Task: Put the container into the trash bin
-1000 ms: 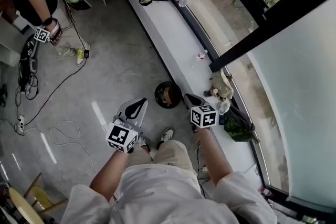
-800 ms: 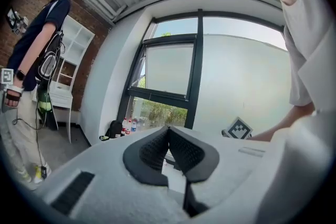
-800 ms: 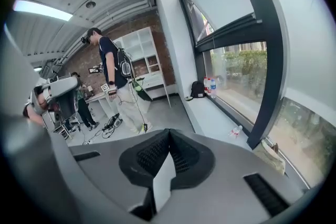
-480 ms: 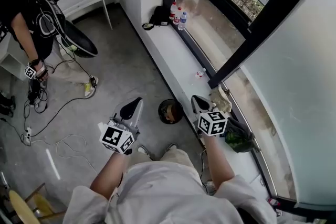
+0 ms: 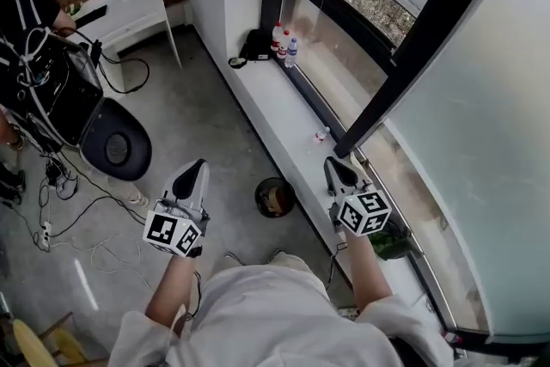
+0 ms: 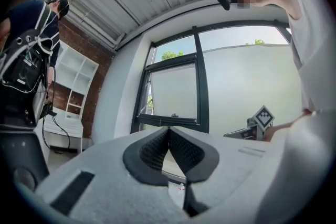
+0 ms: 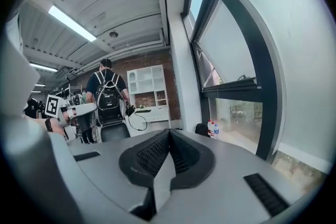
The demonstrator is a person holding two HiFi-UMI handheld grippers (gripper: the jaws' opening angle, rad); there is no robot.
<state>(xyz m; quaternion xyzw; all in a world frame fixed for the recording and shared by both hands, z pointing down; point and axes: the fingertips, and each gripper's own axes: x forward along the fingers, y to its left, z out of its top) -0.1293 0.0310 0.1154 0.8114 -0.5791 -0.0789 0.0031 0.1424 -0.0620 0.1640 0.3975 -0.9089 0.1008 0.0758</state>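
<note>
Grey concrete floor (image 5: 215, 125) w/ a white window ledge (image 5: 284, 112) along the glass. Trash bin (image 5: 258, 198) stands on the floor, tight against the ledge's edge. Brownish contents (image 5: 275, 200) are prob. the container, can't confirm. Left gripper (image 5: 194, 169) & right gripper (image 5: 333, 166) hang either side above it, jaws pressed together, nothing between, so the drop looks done.

On the floor (image 5: 202, 120), trash bin (image 5: 275, 197) stands beside ledge (image 5: 288, 120).
</note>
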